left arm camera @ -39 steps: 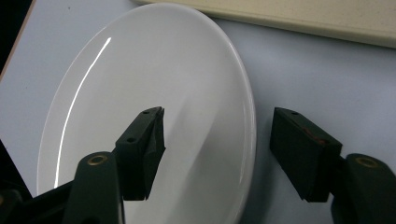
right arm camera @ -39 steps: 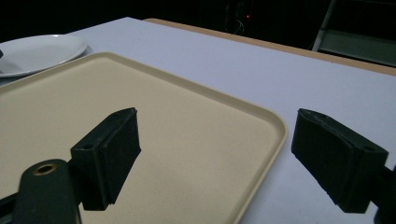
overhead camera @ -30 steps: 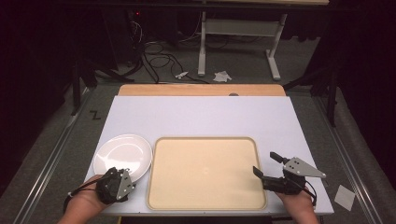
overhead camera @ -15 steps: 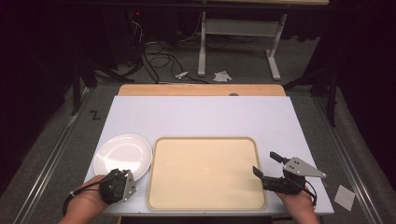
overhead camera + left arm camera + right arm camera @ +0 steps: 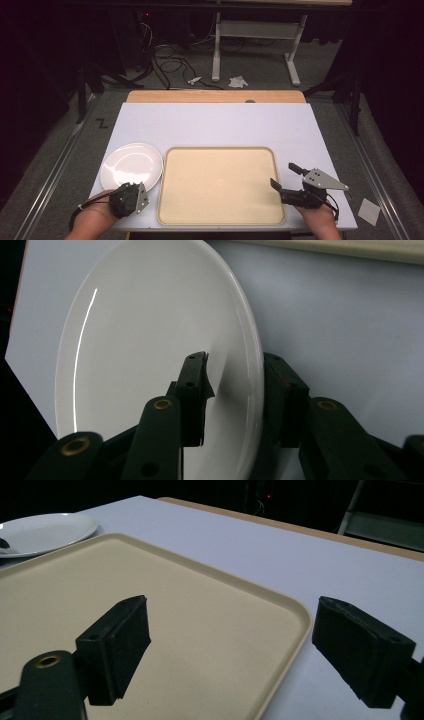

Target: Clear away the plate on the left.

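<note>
— Plate (image 5: 131,165) placement? We see it white, at the table's (image 5: 215,125) near left, just beside the tan tray (image 5: 220,185).

— Our left gripper (image 5: 232,390) straddles its near rim, 2 jaws spread, not pinching. Our right gripper (image 5: 289,179) spans the tray's right edge, wide apart. Both forearms are cut off below.

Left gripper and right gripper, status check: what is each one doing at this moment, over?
Left gripper open, jaws astride rim of white plate. Right gripper open, jaws astride edge of tan tray. Tray bare, nothing in the way.
</note>
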Motion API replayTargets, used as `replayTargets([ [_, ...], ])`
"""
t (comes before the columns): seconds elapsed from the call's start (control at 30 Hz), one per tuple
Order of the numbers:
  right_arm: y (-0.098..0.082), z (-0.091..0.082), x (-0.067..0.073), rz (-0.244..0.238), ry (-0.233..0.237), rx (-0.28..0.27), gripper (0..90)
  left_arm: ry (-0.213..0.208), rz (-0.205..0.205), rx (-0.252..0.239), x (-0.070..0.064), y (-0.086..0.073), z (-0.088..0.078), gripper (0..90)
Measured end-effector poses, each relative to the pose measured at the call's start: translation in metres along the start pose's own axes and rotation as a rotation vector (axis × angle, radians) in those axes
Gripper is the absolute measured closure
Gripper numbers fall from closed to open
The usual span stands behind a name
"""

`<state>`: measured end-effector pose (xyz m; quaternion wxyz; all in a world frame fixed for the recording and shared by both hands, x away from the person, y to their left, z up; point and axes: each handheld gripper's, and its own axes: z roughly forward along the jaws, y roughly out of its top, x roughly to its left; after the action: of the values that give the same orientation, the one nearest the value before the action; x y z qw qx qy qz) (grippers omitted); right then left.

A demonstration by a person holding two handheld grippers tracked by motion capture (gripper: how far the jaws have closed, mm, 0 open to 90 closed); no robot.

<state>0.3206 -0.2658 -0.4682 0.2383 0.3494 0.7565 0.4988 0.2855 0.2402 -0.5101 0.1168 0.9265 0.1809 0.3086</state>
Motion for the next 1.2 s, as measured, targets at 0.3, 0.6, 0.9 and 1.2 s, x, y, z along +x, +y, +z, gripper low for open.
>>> replayTargets([
  [0.3,0.0,0.0,0.0,-0.005,-0.001,-0.001,16.5,-0.014,-0.006,0.011,-0.002,0.002,0.0,75.2],
  [0.6,0.0,0.0,0.0,-0.002,-0.003,0.002,16.5,-0.005,0.018,0.011,-0.002,0.002,-0.001,76.2],
  [0.9,0.0,0.0,0.0,-0.001,-0.003,0.002,16.5,0.04,0.01,0.002,0.001,0.003,-0.006,79.6],
  [1.2,0.0,0.001,0.0,0.003,-0.003,0.004,16.5,0.15,0.041,-0.015,0.002,0.009,-0.016,84.8],
])
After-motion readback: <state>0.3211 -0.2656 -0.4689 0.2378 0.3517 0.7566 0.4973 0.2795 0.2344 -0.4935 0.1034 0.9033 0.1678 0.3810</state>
